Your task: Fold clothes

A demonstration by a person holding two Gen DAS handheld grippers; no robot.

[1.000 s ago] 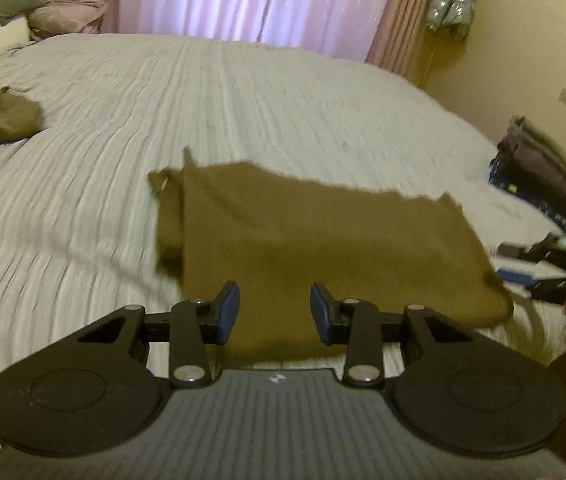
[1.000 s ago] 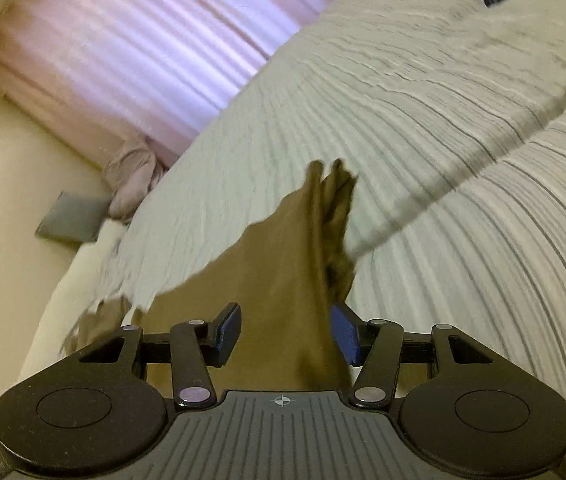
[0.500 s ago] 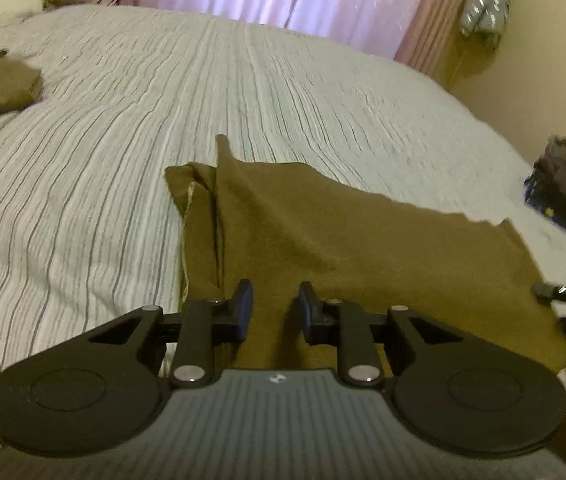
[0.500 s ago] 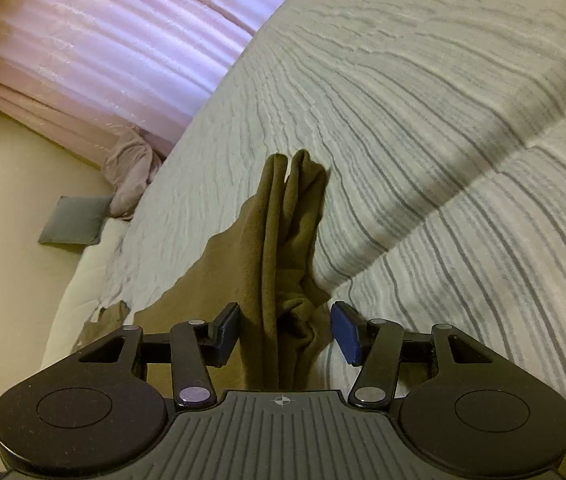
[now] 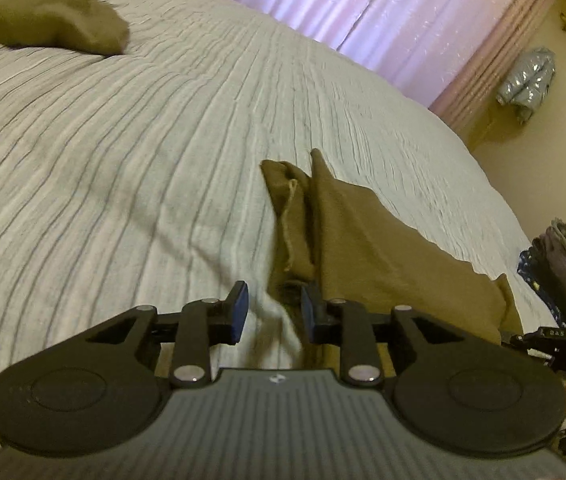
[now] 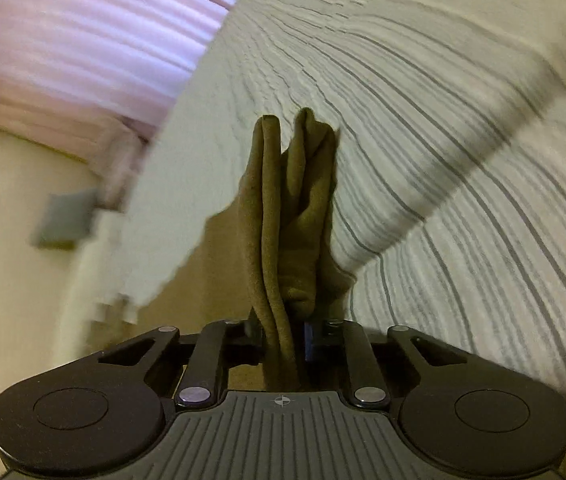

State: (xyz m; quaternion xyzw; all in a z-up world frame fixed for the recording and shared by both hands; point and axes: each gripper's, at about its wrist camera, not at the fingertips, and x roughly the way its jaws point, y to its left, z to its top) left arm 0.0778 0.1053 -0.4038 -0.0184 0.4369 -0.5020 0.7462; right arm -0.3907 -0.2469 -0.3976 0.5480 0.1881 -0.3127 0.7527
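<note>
Cloth: your olive garment (image 5: 383, 240) lies on the bed (image 5: 163, 140), ahead-right of the left fingers.
Left gripper (image 5: 273, 312): parted, empty.
Right gripper (image 6: 283, 332): clamped on a bunched edge.
Handling: soft, light, floppy; pinch the corners.

A folded cloth (image 5: 383, 236) lies on the bed (image 5: 143, 152), just ahead of the left gripper (image 5: 273, 312). A second garment (image 5: 47, 12) lies well apart, far left. Curtains (image 5: 383, 12) hang behind the bed.
</note>
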